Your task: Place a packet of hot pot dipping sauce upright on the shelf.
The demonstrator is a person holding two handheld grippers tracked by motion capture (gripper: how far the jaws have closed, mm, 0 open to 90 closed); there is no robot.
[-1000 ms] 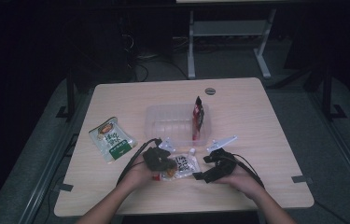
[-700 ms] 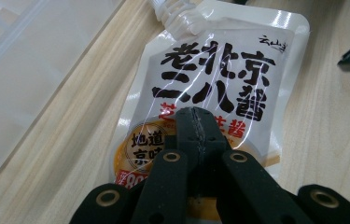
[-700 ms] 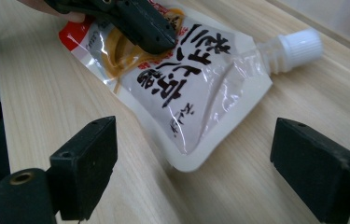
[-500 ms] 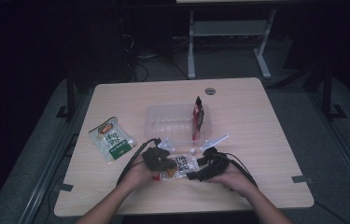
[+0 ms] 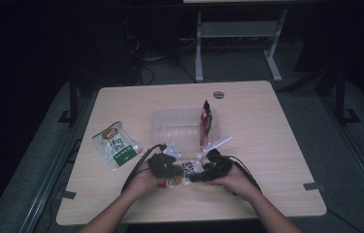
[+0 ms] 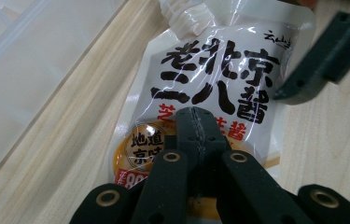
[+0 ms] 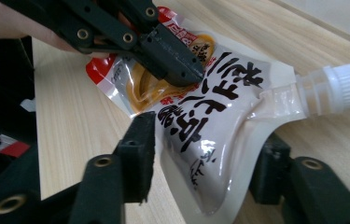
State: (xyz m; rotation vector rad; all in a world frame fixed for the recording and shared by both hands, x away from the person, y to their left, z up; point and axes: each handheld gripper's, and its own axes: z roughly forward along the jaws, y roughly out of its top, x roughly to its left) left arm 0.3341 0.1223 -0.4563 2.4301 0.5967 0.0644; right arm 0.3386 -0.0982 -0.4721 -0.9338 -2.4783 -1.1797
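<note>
While both grippers work at the near edge of the table (image 5: 276,145), the scene reads as follows.
Sauce pouch (image 6: 219,79): lies flat on the wood just in front of the clear plastic tray (image 5: 174,127), its white screw cap (image 7: 345,86) pointing toward the tray.
Left gripper (image 6: 196,122): jaws pinched together on the pouch's lower, orange-printed end.
Right gripper (image 7: 205,158): jaws have just been closing; they straddle the pouch's side edge, one either side, and whether the pads press cannot be told.
Other things: a green snack bag (image 5: 116,145) lies well to the left; a red packet (image 5: 206,121) stands upright in the tray.
</note>
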